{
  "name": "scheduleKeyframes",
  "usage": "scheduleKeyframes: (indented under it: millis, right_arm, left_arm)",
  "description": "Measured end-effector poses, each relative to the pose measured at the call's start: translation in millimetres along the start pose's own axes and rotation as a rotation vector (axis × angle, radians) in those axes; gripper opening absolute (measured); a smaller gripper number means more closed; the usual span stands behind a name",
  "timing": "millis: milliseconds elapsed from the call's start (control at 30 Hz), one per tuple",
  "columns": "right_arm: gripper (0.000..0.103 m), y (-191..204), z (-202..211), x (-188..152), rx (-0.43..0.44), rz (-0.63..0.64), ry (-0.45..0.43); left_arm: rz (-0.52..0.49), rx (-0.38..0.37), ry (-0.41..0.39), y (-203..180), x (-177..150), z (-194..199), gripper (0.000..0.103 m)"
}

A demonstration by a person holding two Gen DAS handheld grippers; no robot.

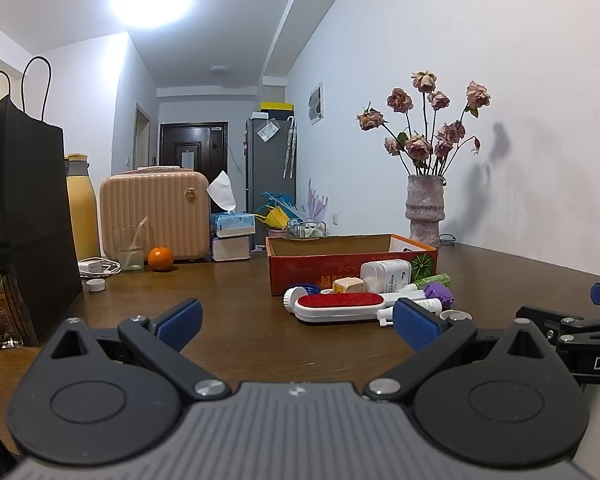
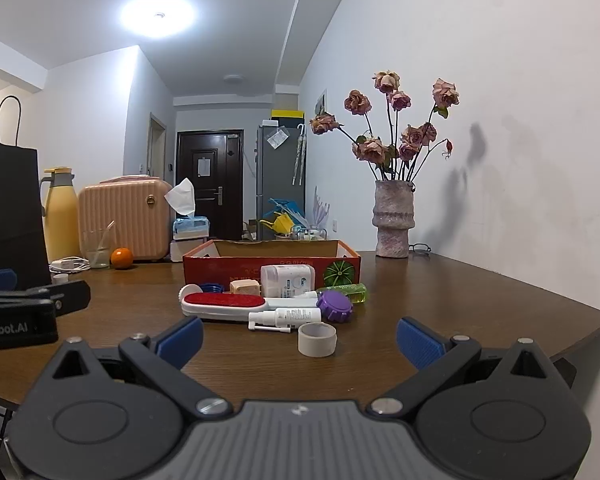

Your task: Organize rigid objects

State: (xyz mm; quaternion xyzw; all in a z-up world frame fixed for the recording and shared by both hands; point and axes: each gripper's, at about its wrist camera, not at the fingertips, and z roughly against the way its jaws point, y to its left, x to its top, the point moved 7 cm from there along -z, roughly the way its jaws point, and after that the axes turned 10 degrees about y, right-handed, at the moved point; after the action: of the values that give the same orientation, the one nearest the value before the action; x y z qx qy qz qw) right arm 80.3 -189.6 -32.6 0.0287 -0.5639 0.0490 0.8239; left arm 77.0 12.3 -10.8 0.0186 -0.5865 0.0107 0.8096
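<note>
Right view is showing tape roll point(image 2: 317, 339) whole; box point(image 2: 260, 266) contents hidden; both grippers' fingers point(image 1: 180, 322) point(image 2: 418, 342) are sitting spread, empty.

Low side-by-side views, shared table point(image 1: 228, 288)

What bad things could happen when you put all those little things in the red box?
The tape roll and purple round piece might roll across the table if bumped. The items lie crowded together, so the open right hand-held gripper could knock the spray bottle while grabbing its neighbor. The red box might slide if pushed.
</note>
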Motion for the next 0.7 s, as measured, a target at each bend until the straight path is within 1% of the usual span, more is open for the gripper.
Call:
scheduleKeyframes:
  millis: [700]
  right_arm:
    - [0.103,-2.8,-1.1,-0.6,-0.007,-0.016,0.003]
  left_arm:
    - [-0.005,-0.001,0.003,-0.1,-0.8,-1.0,0.103]
